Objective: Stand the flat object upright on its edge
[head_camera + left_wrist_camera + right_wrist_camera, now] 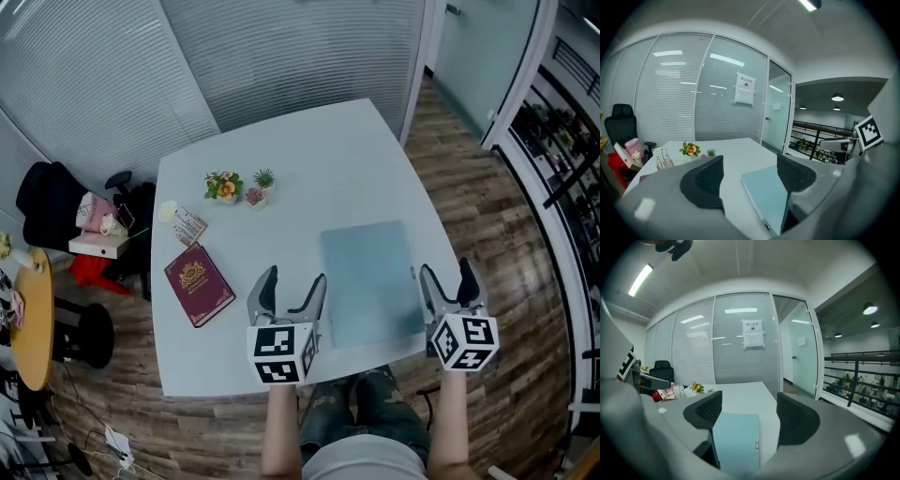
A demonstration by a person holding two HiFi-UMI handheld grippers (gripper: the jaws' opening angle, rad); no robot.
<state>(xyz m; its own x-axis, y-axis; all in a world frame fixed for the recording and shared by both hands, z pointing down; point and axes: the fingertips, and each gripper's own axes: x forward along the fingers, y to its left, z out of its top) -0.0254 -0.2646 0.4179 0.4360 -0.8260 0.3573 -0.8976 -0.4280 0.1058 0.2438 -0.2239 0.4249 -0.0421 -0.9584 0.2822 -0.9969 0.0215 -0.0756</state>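
- The tabletop [309, 150] is a smooth white slab, squarish with rounded corners, and spreads out ahead of both tools. Only the head view shows its whole outline, set over a wood-plank floor [487, 187].
- The flat object [370, 281] is a thin, pale blue-green rectangle with a matte face. It lies flat on the tabletop, ahead of and between the two tools, with its near corners close to them.
- The left tool [295, 277] has a grey body and black ribbed pads. Its jaws stand wide apart and hold nothing. In the left gripper view the flat object's long left edge runs up between the jaws, closer to the right-hand one. That view shows the object's thin side wall, which the head view does not.
- The right tool [447, 268] is built the same, with its jaws also spread wide and empty. In the right gripper view the flat object lies ahead, nearer the left-hand jaw. A small pale tab [756, 445] shows on the object's right edge.
- A burgundy book [198, 283] with a gold emblem lies flat, off to the left of the left tool.
- Small potted flowers [225, 186] stand well ahead of the left tool. They are orange and green in the left gripper view.
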